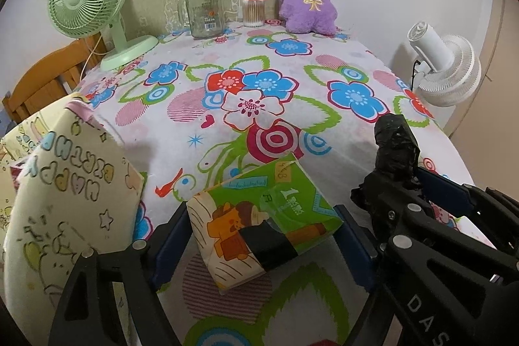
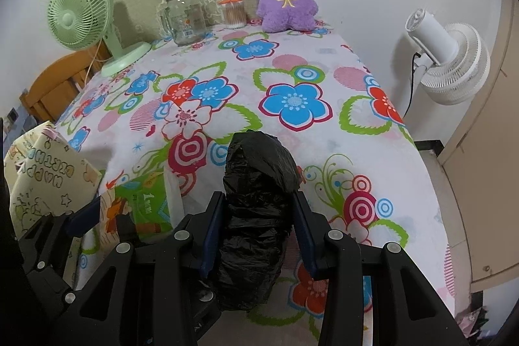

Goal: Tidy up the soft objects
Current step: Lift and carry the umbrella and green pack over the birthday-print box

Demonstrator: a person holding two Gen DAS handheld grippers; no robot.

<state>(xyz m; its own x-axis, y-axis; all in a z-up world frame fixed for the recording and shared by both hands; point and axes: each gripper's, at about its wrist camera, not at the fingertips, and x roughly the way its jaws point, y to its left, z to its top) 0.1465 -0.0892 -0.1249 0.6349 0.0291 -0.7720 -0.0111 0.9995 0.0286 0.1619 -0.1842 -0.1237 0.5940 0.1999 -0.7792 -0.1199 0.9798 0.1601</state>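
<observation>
Two soft things are in play, and each carries its own risk. Your right gripper is closed on the black plastic bag roll, held upright above the floral tablecloth; the film is slick and squashes, so a tilt could let it slide out. Your left gripper stands wide around the tissue pack, which lies on the cloth near the table's front edge; whether the pads are pressing on it yet I cannot tell. Close off-centre and the pack may twist or skid toward you. The paper gift bag stands just beside the left finger, so a sideways swing could knock it over.
</observation>
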